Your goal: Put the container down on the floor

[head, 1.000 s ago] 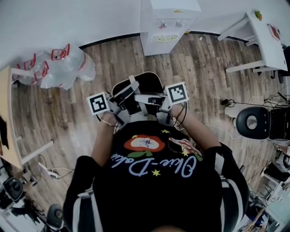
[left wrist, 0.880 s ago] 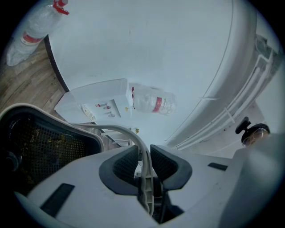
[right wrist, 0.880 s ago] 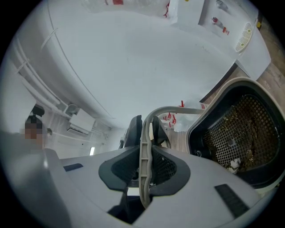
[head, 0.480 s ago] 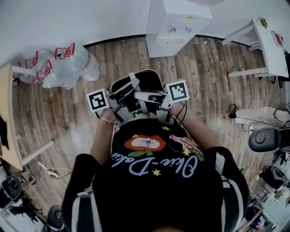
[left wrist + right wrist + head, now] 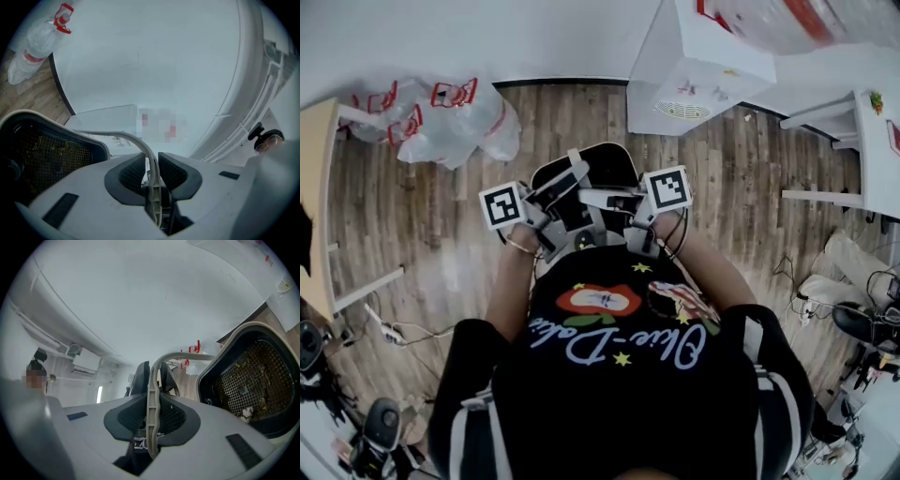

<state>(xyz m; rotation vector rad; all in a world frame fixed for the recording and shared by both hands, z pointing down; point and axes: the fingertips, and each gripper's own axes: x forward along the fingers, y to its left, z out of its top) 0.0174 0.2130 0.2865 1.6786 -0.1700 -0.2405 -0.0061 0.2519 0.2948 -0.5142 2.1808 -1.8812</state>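
**Container held in the air by both grippers, not yet on the floor**

The container [image 5: 614, 164], a black basket with a pale rim and a mesh insert, hangs in front of the person's torso, above the wooden floor [image 5: 422, 244] and not touching it. The left gripper [image 5: 151, 171] is clenched on the thin white handle [image 5: 126, 137], with both pads pressed against the strip. The right gripper [image 5: 152, 416] is clamped on the same handle from the other side. Both point about level.

Step in hand, as I judge it: carry and lower.

How to do it well:
- Bring both grippers down together at the same rate, so the basket stays level and the handle does not twist between the pads.
- Pick bare boards. The plastic bags [image 5: 450, 122] lie near the wall and the white cabinet [image 5: 694, 75] stands ahead to the right, so aim between them and well clear of the cables [image 5: 394, 333].
- Hold the grip until the base sits flat on the floor, then let go.
- Risk: the handle is thin and could slip if one side drops first.
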